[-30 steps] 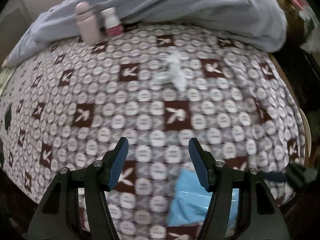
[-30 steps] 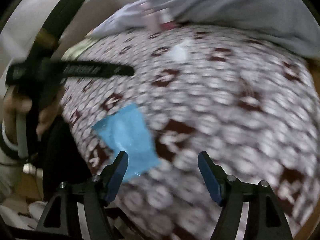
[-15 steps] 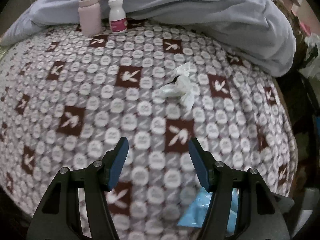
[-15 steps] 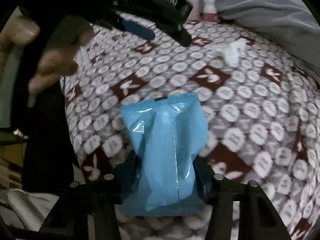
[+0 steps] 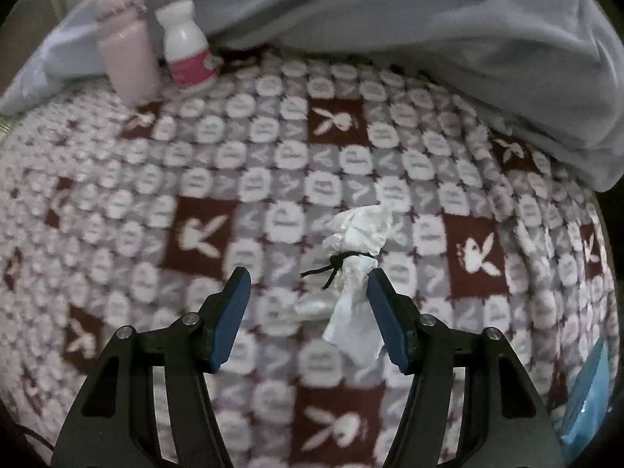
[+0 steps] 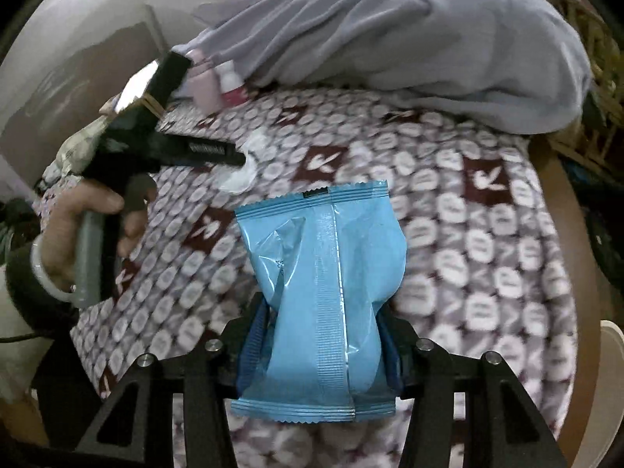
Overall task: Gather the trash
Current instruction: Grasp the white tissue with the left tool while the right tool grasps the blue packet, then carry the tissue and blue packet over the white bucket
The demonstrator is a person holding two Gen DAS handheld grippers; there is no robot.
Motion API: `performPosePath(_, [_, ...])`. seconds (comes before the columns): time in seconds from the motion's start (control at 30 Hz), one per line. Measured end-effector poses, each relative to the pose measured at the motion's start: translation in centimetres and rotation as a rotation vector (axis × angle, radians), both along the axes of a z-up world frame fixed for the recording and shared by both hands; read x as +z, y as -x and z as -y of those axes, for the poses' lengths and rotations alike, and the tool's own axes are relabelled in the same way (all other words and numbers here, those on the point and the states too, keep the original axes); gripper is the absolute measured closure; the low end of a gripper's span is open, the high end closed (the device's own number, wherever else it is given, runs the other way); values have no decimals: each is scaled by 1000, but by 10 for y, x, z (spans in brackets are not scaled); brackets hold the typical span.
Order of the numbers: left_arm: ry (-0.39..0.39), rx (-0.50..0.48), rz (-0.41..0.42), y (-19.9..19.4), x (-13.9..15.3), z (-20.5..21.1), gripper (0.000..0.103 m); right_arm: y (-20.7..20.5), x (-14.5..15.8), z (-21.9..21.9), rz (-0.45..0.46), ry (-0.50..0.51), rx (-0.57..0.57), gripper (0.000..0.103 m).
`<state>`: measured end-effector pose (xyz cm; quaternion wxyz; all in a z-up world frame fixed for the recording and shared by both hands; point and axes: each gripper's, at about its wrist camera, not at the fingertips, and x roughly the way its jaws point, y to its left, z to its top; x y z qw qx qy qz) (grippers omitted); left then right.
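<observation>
The left wrist view looks down on a crumpled white tissue wad [image 5: 357, 249] tied round its middle with a thin black string [image 5: 339, 265]. It lies on the blanket [image 5: 195, 156] between the blue pads of the left gripper [image 5: 308, 312], nearer the right-hand pad. The jaws are closing, but the pads do not yet press the wad. Only this view shows the string and the tissue's creased, papery folds. At its lower right edge a sliver of the blue packet [image 5: 589, 397] shows.

The right wrist view shows that packet [image 6: 323, 292] whole: a glossy sky-blue plastic wrapper with crimped, serrated ends and a ribbed seam down its middle. The right gripper [image 6: 321, 347] is clamped on its lower half, pinching it into a waist, so the packet stands up off the blanket. This view alone shows the person's left hand [image 6: 78, 230] around the grey handle of the other gripper, with a pale bangle on the wrist and the tissue as a blurred white patch [image 6: 243, 171] under the black arm.

The blanket is soft and fleecy, patterned with white ovals on grey and dark red squares bearing white rabbit heads. A rumpled grey-blue quilt [image 5: 390, 19] is heaped along the far side. By it stand a pink bottle [image 5: 124, 46] and a small white bottle [image 5: 185, 45] with a pink label. A wooden edge [image 6: 561, 202] shows at the right.
</observation>
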<state>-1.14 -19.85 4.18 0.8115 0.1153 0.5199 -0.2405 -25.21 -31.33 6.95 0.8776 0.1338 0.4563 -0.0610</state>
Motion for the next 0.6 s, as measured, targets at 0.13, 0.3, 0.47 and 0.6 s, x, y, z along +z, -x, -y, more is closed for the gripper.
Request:
performPosePath(0.13, [38, -24, -45, 4, -2, 5, 86, -4, -3, 14, -12, 15, -49, 53])
performPosePath(0.3, [56, -65, -33, 31, 14, 4, 95, 1, -3, 26, 1, 0, -88, 53])
performPosePath(0.47, [74, -108, -22, 68, 33, 2, 95, 12, 2, 31, 10, -3, -116, 52])
performPosePath(0.6, [83, -144, -16, 96, 44, 5, 95, 24, 6, 32, 11, 16, -133, 52])
